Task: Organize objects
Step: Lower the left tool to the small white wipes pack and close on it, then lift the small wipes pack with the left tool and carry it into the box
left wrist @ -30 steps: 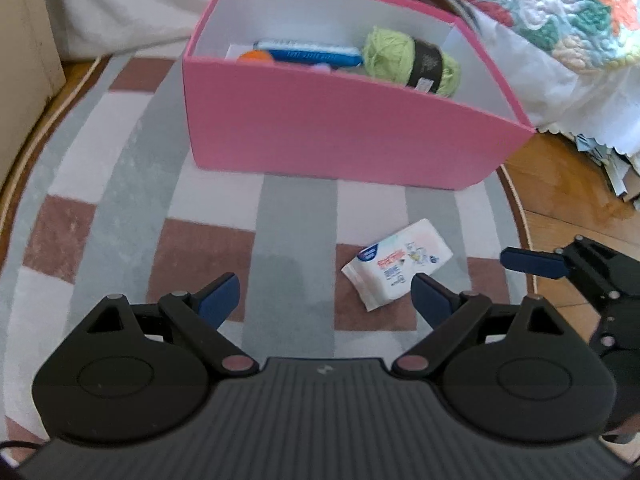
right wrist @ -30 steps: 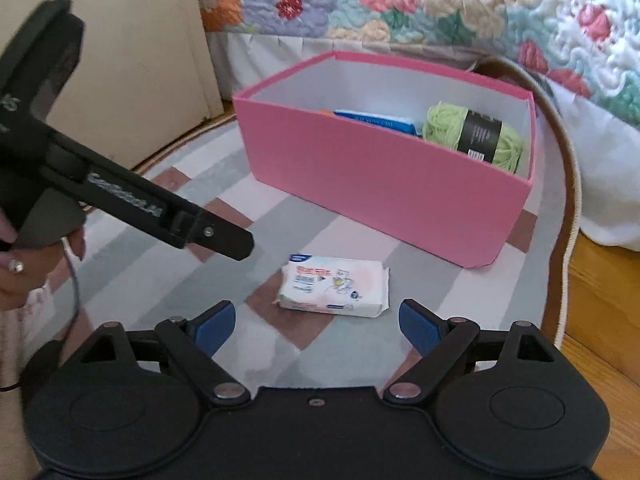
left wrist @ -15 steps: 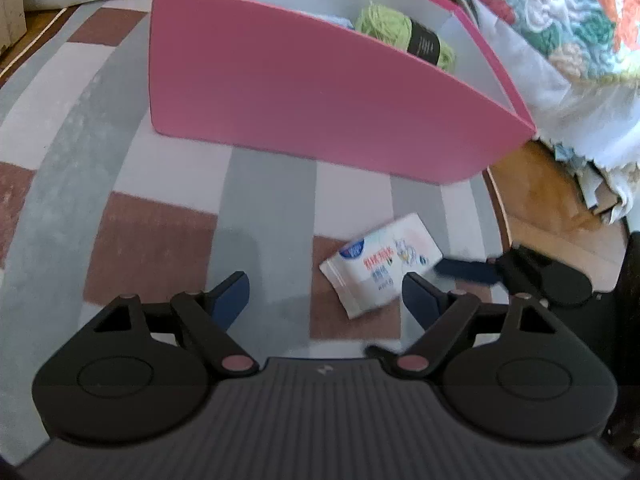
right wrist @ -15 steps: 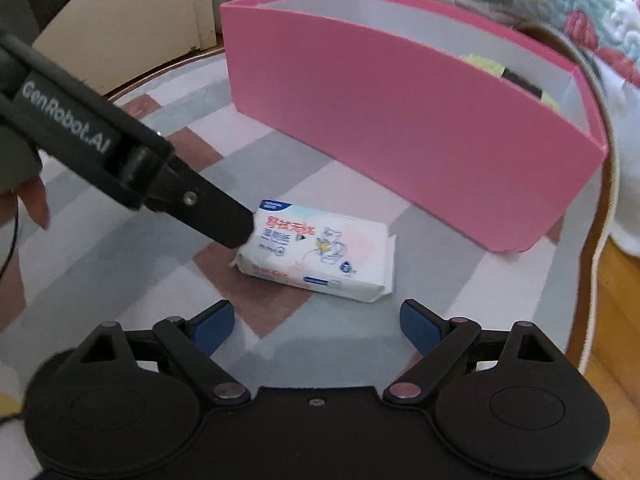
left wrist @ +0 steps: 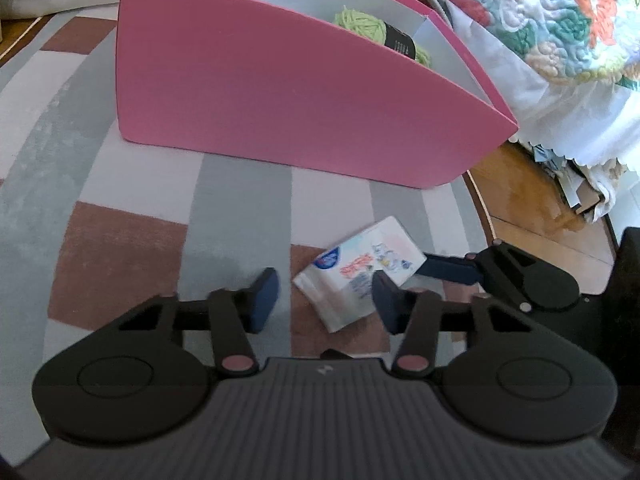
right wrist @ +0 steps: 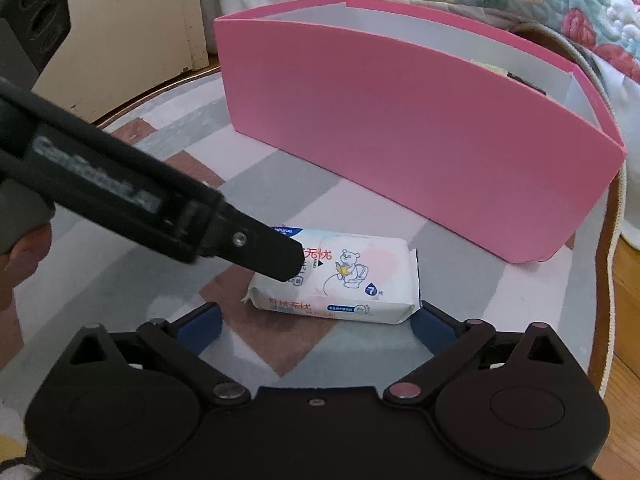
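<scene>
The left tongs [left wrist: 326,300], black with blue pads, have just been squeezing in and now stand partly closed. The soft white pack of wipes [left wrist: 360,276], with a little bear drawn on it, lies partly between their pads. The right-hand pad [left wrist: 386,306] looks as if it meets the pack's edge, but the other pad [left wrist: 264,300] stands clear of it, so the pack is not pinched. The pack lies flat on the round rug with grey, white and brown squares [left wrist: 128,248].

The right tongs [right wrist: 316,326] are spread wide and have just been opening a bit more. They reach around the same pack [right wrist: 352,280] from the other side. It lies just ahead of and between their blue pads, with one pad [right wrist: 430,330] right beside the pack's corner. Nothing is gripped.

Past the pack stands the tall pink cardboard box [left wrist: 280,96], near but not touching. A green ball of yarn [left wrist: 362,26] peeks over its wall. Behind the box hangs a flowery quilt [left wrist: 560,16].
</scene>
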